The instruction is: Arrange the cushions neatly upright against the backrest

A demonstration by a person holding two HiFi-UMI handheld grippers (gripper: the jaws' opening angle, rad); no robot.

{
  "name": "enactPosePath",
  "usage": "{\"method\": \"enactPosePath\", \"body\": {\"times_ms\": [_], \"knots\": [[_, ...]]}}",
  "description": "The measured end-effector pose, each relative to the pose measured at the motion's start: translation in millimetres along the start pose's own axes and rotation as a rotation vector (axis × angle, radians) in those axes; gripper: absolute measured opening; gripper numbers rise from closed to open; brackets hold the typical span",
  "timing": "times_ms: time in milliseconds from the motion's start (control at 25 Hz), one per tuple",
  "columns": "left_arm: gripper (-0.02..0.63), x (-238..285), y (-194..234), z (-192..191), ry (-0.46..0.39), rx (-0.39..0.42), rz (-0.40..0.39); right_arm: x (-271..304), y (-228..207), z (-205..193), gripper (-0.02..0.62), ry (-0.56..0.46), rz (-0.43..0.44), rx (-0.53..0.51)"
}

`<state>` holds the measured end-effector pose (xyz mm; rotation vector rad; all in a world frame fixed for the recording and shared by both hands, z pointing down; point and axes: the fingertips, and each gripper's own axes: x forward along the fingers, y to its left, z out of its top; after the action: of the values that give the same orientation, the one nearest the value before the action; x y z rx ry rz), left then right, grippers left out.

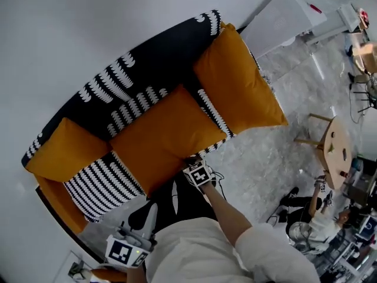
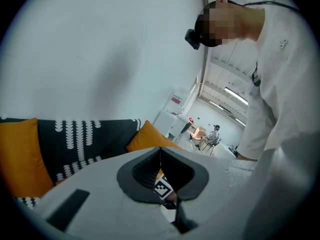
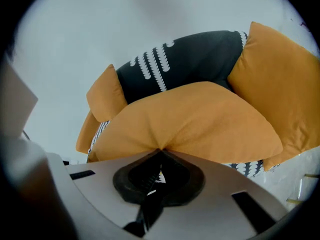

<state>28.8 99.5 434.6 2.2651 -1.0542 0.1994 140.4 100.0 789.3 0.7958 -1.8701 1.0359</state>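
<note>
head view: sofa point(image 1: 177, 46), black with a white pattern, carries four cushions. the middle cushion point(image 1: 162, 137), orange, lies tilted on the seat, its far edge toward the backrest point(image 1: 126, 90). the right cushion point(image 1: 238, 81), orange, leans at the sofa's right end. the left cushion point(image 1: 59, 149), orange, sits at the left end, with the striped cushion point(image 1: 103, 184) just in front of it and touching it. the right gripper point(image 1: 189, 160) is at the middle cushion's near edge. the left gripper point(image 1: 151, 212) is held low beside the person's body, apart from every cushion.

left gripper view: jaws together, tips meeting, nothing between them. beyond them are the patterned backrest, an orange cushion at each side of it, and the person's white shirt point(image 2: 285, 84) at the right.

right gripper view: jaws clamped on the near edge of the middle cushion; the fabric puckers at the pinch. the cushion rises from there toward the backrest. the right cushion stands beside it, the left cushion behind it at the far end.
</note>
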Motion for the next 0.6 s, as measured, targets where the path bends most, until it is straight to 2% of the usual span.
{"method": "enactPosePath", "body": {"times_ms": [440, 600], "knots": [[0.012, -67.1, 38.8, 63.6, -0.177, 0.012, 0.021, -33.5, 44.6, 112.2, 0.011, -0.117, -0.025, 0.109], [0.012, -84.8, 49.2, 76.0, -0.243, 0.020, 0.011, -42.3, 49.1, 158.9, 0.011, -0.172, -0.030, 0.185]]}}
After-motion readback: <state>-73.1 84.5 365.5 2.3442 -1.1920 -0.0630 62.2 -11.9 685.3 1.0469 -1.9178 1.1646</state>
